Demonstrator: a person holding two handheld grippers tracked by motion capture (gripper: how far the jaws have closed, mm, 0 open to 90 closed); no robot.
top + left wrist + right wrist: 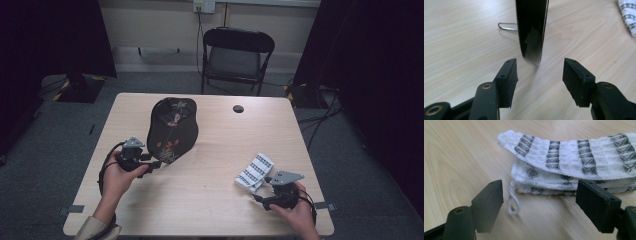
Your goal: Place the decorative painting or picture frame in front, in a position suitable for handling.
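On the desk (210,200), my spread left tool (539,72) faces the mirror (532,30), right tool (539,195) spread before the cloth (574,167); nothing grasped yet.

One camera looks down from high over the table (210,195). Two low cameras sit close; all see its wood.

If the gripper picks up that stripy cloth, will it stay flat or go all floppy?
Probably floppy: the folded cloth lies in soft, sagging layers, so lifted by one edge it would likely unfold and droop. It looks light. Its textured weave should grip rather than slip between the right gripper fingers.
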